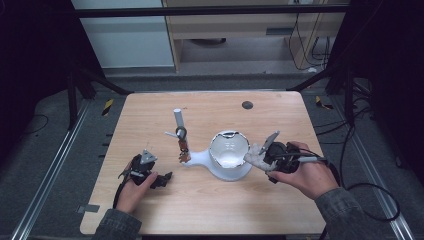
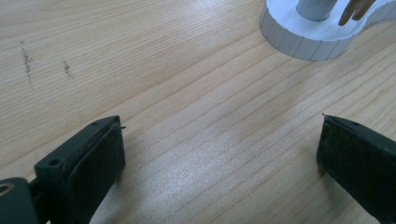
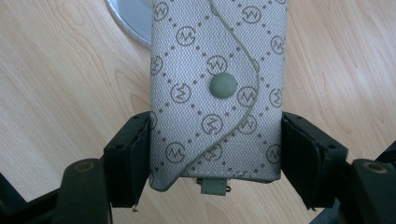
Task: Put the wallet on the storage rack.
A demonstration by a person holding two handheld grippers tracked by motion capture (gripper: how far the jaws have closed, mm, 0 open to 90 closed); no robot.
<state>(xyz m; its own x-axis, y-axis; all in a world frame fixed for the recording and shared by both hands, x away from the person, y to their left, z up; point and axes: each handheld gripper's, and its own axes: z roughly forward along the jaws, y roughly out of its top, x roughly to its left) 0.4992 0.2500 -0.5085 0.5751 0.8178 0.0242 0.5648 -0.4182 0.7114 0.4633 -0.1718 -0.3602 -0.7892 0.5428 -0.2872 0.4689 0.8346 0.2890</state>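
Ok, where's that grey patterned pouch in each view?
High view: the pouch sits right of centre, clamped by the right gripper beside the white bowl.
Right gripper view: pouch upright at centre, between the jaws.
Left gripper view: not in it.
Shared landmark: the white stand base.

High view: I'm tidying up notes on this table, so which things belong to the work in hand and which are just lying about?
In the work:
- grey patterned pouch, clamped in the right tool
- white bowl on the white stand base, beside the pouch

Lying about:
- left tool, open, resting on the table
- white post with hanging keys
- dark disc at the far edge
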